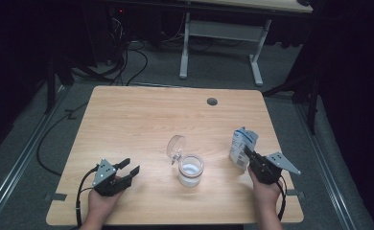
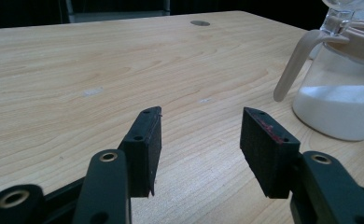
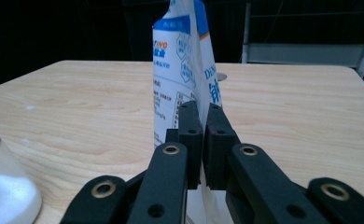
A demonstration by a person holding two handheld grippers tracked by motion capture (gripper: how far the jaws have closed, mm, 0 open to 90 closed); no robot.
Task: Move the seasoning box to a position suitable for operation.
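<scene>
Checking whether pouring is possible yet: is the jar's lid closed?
No, the jar's clear hinged lid stands flipped open, with white powder visible inside.

The white and blue bag, center of the right gripper view, carried the only print. In its upper part, on the left face, slanted letters read approx. "INO"; on the right face, blue letters began with "DIN", the rest cut off. Small lines below, prob. Chinese characters, were too blurred to read.
</scene>
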